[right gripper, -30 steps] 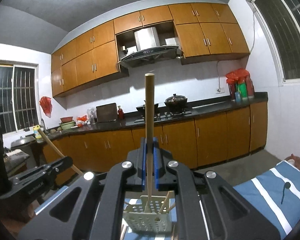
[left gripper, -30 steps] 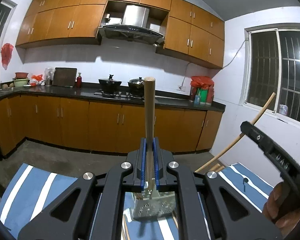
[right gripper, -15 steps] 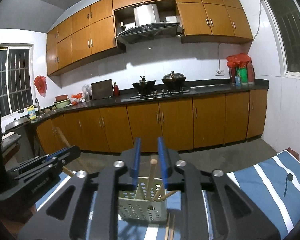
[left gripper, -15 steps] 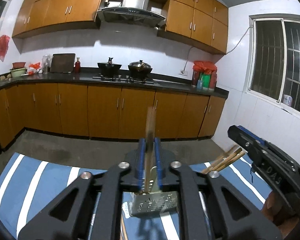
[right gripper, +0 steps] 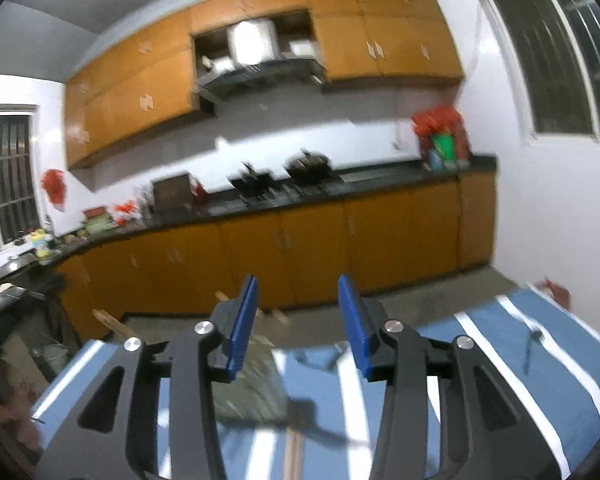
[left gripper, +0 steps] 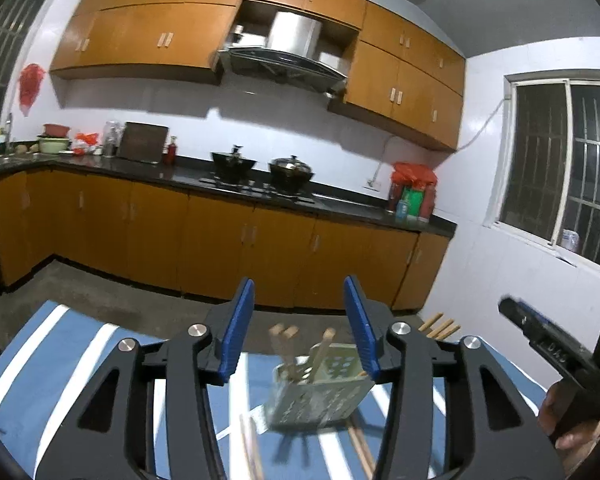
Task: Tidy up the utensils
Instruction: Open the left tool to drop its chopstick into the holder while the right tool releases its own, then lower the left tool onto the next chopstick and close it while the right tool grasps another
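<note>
**Partly sorted: sticks in the holder, more left on the cloth**

Seen from the left wrist, the pale perforated plastic utensil holder (left gripper: 318,394) stands on the blue cloth with white stripes (left gripper: 60,356), towards the middle of the table. Several light wooden sticks (left gripper: 286,346), apparently chopsticks, stand in it and lean at different angles, their tips above the rim. The left gripper (left gripper: 300,328) is opening; its blue pads stand well apart with nothing pressed between them, and the holder shows through the gap beyond. By my reading this part of the sorting is done. Loose wooden sticks (left gripper: 360,452) lie flat on the cloth just in front of the holder, and a few more stick ends (left gripper: 438,326) poke up near the far right edge, so work is left. At the right edge of this view a hand (left gripper: 562,420) grips the other tool's black handle.

From the right wrist, everything is smeared by motion. The right gripper (right gripper: 298,322) is likewise opening and has nothing between its pads. The holder (right gripper: 252,384) shows as a pale blur behind the left finger, with stick tips (right gripper: 222,296) above it. One more wooden stick (right gripper: 294,452) lies on the cloth near the table's near edge.
</note>
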